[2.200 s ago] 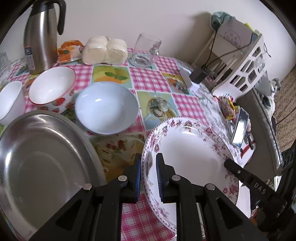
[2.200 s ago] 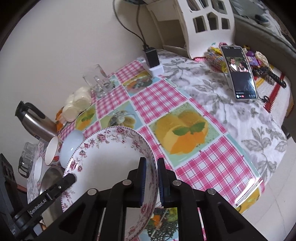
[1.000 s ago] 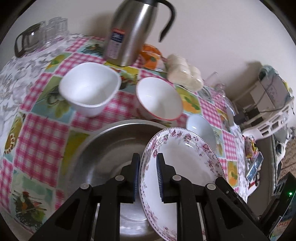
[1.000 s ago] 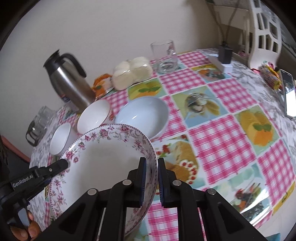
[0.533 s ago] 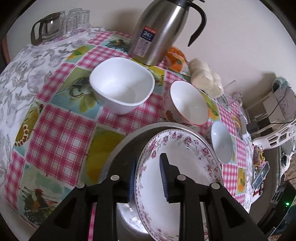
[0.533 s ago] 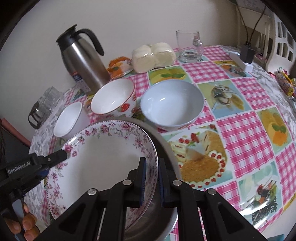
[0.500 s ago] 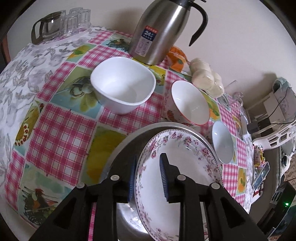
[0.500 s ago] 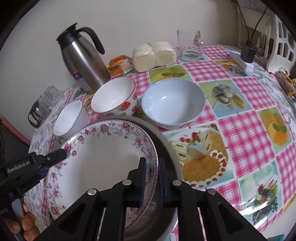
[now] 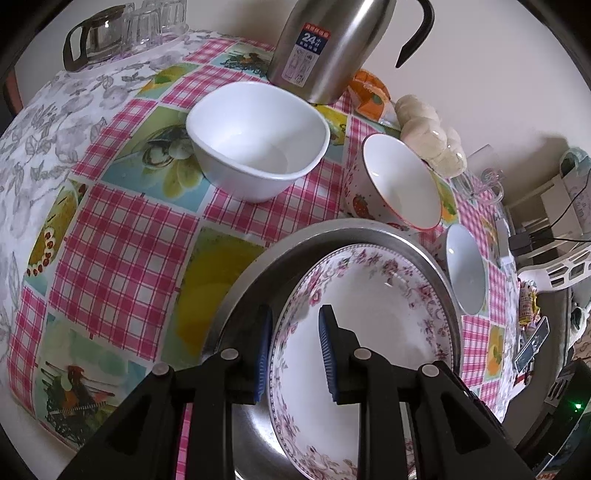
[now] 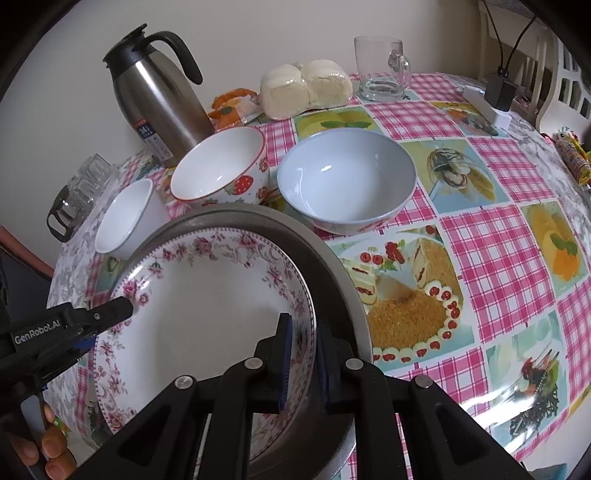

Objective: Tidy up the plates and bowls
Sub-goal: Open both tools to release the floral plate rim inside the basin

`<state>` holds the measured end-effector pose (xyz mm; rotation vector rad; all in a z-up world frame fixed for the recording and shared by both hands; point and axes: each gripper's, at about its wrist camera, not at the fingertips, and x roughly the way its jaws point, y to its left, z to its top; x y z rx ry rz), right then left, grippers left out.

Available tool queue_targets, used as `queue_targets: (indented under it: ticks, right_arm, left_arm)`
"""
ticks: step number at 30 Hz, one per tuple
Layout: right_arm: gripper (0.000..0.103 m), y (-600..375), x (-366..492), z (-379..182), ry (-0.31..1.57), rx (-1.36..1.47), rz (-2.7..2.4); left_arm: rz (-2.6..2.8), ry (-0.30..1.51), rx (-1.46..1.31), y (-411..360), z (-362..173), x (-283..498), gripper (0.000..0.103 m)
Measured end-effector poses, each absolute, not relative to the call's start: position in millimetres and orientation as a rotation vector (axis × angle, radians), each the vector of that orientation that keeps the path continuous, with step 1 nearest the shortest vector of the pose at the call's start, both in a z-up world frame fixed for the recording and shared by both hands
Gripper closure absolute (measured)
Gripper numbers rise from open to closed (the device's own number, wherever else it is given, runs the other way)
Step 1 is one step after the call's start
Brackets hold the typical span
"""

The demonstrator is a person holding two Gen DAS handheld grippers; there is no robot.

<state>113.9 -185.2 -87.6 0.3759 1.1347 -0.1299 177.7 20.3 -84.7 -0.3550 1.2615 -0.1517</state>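
A floral-rimmed white plate (image 9: 373, 332) (image 10: 207, 302) lies inside a large steel plate (image 9: 332, 232) (image 10: 332, 273) on the checked tablecloth. My left gripper (image 9: 293, 350) straddles the floral plate's near rim with its jaws open and a gap on both sides. My right gripper (image 10: 303, 362) straddles the opposite rim with its jaws slightly apart. A white bowl (image 9: 258, 140) (image 10: 125, 218), a strawberry-print bowl (image 9: 399, 184) (image 10: 218, 166) and a pale blue bowl (image 9: 465, 269) (image 10: 347, 177) stand behind the plates.
A steel thermos jug (image 9: 325, 44) (image 10: 159, 99) stands behind the bowls. Wrapped buns (image 10: 306, 88), a glass mug (image 10: 380, 70) and a glass pot with cups (image 9: 110, 33) sit near the wall. A charger block (image 10: 498, 96) lies at the right.
Both grippers carried the floral plate left and lowered it into the steel plate. The left jaws have opened off the rim; the right jaws have loosened slightly.
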Motion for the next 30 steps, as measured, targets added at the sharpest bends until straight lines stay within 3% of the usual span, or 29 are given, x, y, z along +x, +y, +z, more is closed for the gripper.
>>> queue_targets:
  ticks: [22, 30]
  right_arm:
    - [0.087, -185, 115, -92, 1.153, 0.373, -0.121]
    - [0.087, -187, 114, -85, 1.138, 0.366, -0.128]
  left_arm:
    - [-0.124, 1.306, -0.350, 16, -98, 181, 0.076]
    - [-0.116, 1.268, -0.304, 12, -86, 181, 0.070]
